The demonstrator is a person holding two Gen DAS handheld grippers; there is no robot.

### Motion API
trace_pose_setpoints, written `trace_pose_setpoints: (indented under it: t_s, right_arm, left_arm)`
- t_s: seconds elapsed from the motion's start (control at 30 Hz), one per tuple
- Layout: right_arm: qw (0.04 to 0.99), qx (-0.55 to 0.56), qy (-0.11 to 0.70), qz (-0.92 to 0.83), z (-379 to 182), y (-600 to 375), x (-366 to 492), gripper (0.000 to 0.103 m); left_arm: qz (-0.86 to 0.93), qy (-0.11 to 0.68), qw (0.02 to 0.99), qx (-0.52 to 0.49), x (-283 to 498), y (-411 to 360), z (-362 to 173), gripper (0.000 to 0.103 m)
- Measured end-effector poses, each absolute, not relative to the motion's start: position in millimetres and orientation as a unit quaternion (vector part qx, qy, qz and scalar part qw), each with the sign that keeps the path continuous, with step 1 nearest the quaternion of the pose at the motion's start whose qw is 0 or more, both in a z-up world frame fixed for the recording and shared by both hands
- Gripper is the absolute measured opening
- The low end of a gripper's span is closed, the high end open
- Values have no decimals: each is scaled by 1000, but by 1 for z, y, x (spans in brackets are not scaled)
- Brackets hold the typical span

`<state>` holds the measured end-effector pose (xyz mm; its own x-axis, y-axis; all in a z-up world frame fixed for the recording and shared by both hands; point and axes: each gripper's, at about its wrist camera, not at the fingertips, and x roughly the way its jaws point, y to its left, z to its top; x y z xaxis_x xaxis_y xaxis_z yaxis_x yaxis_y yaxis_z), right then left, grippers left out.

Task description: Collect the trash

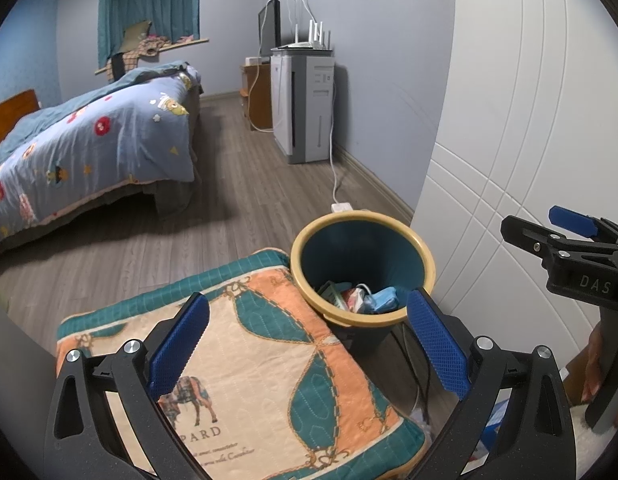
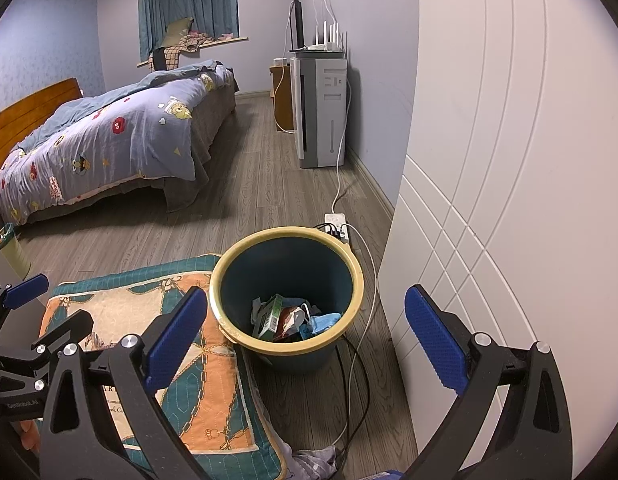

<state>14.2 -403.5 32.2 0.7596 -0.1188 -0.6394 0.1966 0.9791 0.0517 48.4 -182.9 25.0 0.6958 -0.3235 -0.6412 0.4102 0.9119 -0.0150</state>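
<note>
A dark teal waste bin with a yellow rim [image 1: 296, 258] [image 2: 287, 233] stands on the wood floor beside a patterned cushion [image 1: 249, 360] [image 2: 121, 312]. Trash [image 1: 361, 298] [image 2: 293, 316] lies at its bottom: a green carton, wrappers and a blue face mask. My left gripper [image 1: 309, 344] [image 2: 53, 304] is open and empty above the cushion, just left of the bin. Also open and empty, my right gripper [image 2: 307, 338] [image 1: 529, 224] hovers over the near side of the bin, with a hand [image 1: 593, 364] on its handle.
A white wardrobe door [image 2: 509, 160] stands close on the right. A power strip [image 2: 336, 220] and cables [image 2: 361, 360] lie by the bin. A bed [image 2: 109, 140] fills the left side, an air purifier [image 2: 321, 112] stands at the far wall, and a small pale bin [image 2: 9, 244] sits far left.
</note>
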Motion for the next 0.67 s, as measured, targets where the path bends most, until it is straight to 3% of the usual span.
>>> trace_pose_setpoints:
  t_s: [0.67]
  right_arm:
    - [931, 70, 346, -96, 29, -400, 11, 97]
  left_arm:
    - [-206, 332, 917, 83, 43, -177, 27, 98]
